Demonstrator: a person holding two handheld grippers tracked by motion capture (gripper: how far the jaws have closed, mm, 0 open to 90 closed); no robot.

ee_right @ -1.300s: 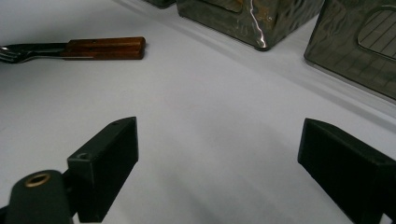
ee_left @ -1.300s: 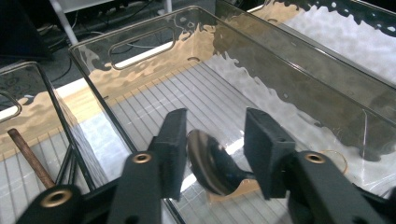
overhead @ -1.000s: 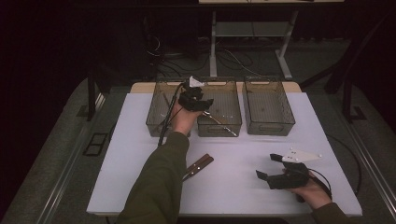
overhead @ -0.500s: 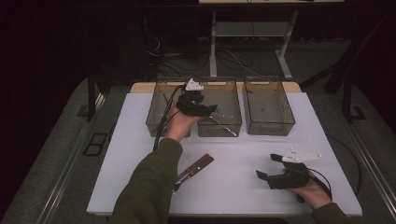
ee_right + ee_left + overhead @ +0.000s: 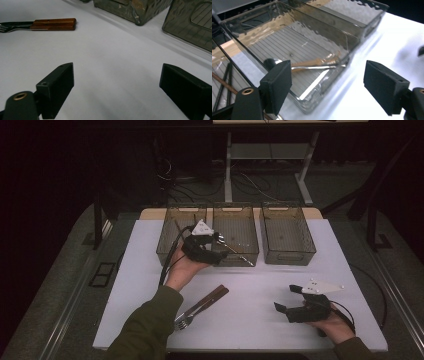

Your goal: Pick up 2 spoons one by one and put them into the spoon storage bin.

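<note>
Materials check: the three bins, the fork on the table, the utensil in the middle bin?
Bins: clear, smoke-tinted plastic by the look; see-through rippled walls, ribbed floor. Fork: shiny metal head, probably steel, with a red-brown handle that looks like wood, two small rivet-like dots on it. Utensil in the middle bin: pale tan handle, maybe wood, with glinting metal along it; its type is unclear.

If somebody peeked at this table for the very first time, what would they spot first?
Probably the three clear plastic bins in a row at the far edge of the white table; the middle bin holds a wooden-handled utensil. The left gripper hovers at that bin with fingers spread and nothing between them. Nearer the person, a wooden-handled fork lies on the table.
</note>
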